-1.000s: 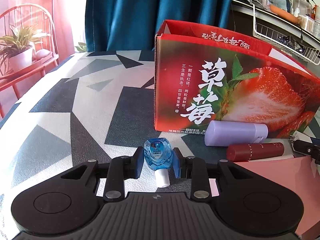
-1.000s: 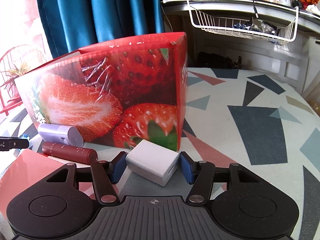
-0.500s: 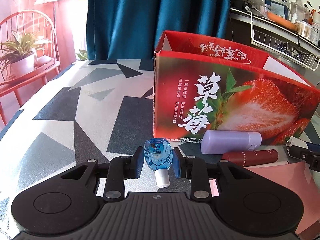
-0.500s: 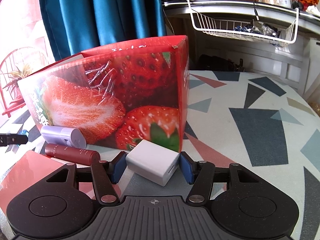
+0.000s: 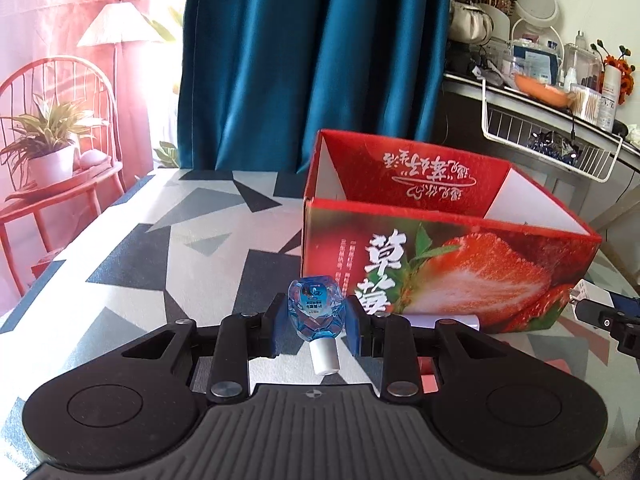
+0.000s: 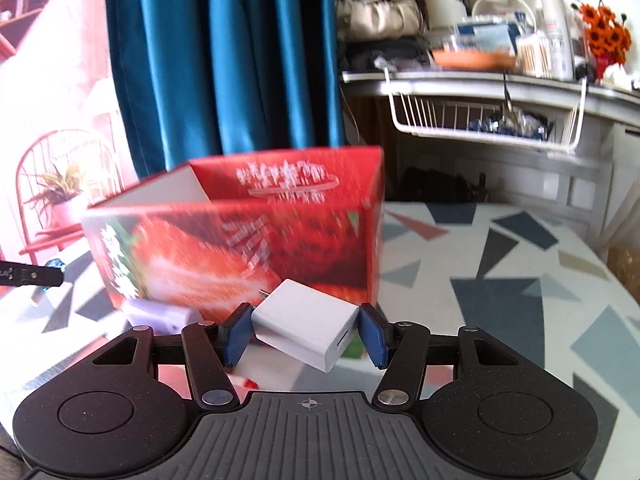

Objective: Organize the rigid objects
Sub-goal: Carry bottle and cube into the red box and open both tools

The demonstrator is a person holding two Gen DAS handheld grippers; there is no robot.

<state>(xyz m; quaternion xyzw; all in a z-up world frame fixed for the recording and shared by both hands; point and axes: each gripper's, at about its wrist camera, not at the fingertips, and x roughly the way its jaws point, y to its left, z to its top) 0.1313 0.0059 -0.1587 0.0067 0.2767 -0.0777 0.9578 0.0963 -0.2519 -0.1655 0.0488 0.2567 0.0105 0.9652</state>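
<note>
A small blue bottle (image 5: 316,312) is clamped between the pads of the left gripper (image 5: 316,330), its white cap pointing back toward the camera. A white charger (image 6: 306,334) is pinched, tilted, between the closed-in pads of the right gripper (image 6: 304,336). Both are held off the patterned table (image 5: 132,252), short of the strawberry box (image 5: 448,276) and roughly level with its rim.

The task is judged to be under way, not finished: neither held item has been put in the box yet, and what can be seen of the box's inside appears bare. A purple tube (image 6: 162,316) is left lying on the table against the box's front wall, and something red and flat is glimpsed beneath the grippers, too hidden to be named.

The box's open top, its white end flaps and the printed inner wall are shown sharply in the left view, with the tip of the right gripper at its right edge. The right view is blurred; the box's far corner is shown there, and the left gripper's tip (image 6: 32,274) is caught at the left edge.
</note>
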